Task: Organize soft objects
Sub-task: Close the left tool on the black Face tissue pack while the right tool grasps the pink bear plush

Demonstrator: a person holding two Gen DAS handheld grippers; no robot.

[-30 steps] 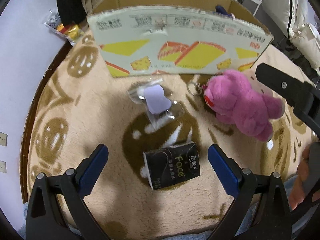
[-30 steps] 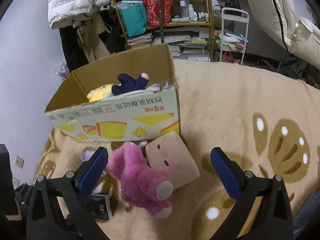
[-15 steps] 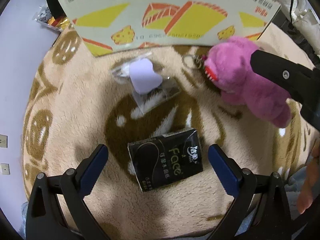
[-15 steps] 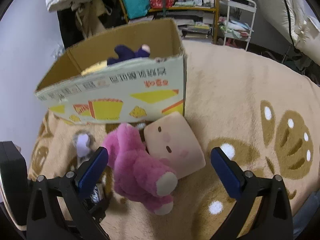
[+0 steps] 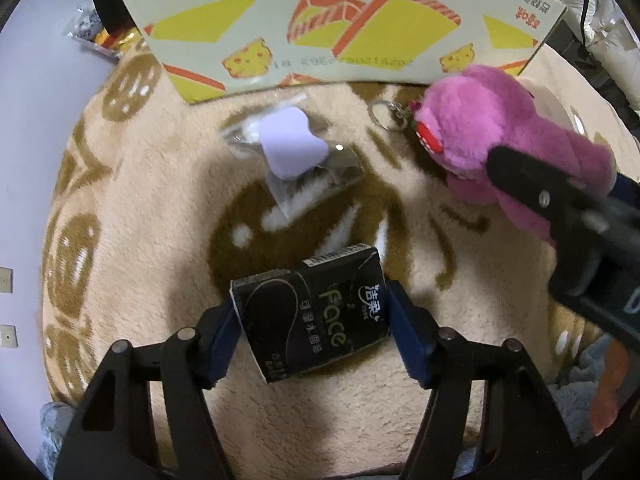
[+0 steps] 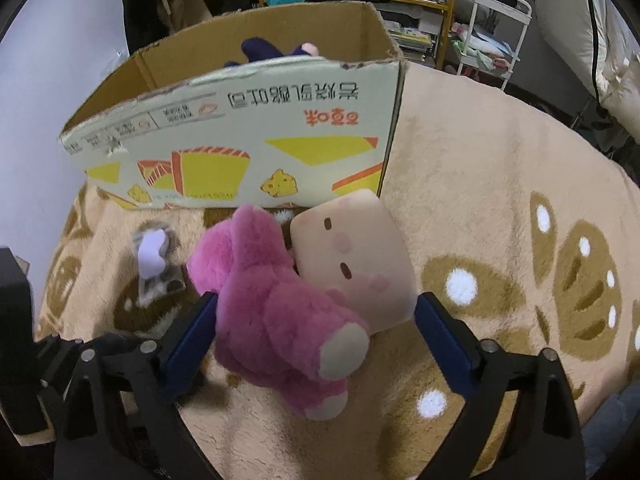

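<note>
1. The left claw (image 5: 312,332) is clenched on the black tissue pack (image 5: 314,312): its jaws have just been closing, and both blue pads now press the pack's short ends, the pack lying flat on the plush rug (image 5: 168,208).
2. The right claw (image 6: 316,320) stands wide and released, its jaws having just been closing a little. The pink plush bear (image 6: 276,312) and the beige square plush (image 6: 356,264) lie side by side between its fingers. The left pad sits at the bear's flank and the right pad just beside the square plush's corner; whether either pad truly touches is hard to tell.
3. Beyond the tissue pack, well apart from it, a lilac soft piece in a clear wrapper (image 5: 292,148) lies on the rug. A metal key ring (image 5: 384,114) lies by the bear's head.
4. The cardboard box (image 6: 256,136) stands upright behind all of these, its printed front wall near the bear and the square plush. A dark blue plush (image 6: 264,50) shows over its rim; the rest of the contents are hidden by the wall.
5. To the right of the box the rug runs bare and open. To the left its rounded edge meets the pale floor.
6. In the left wrist view the right claw's black frame covers the bear's lower body, and the square plush is nearly hidden behind the bear.
</note>
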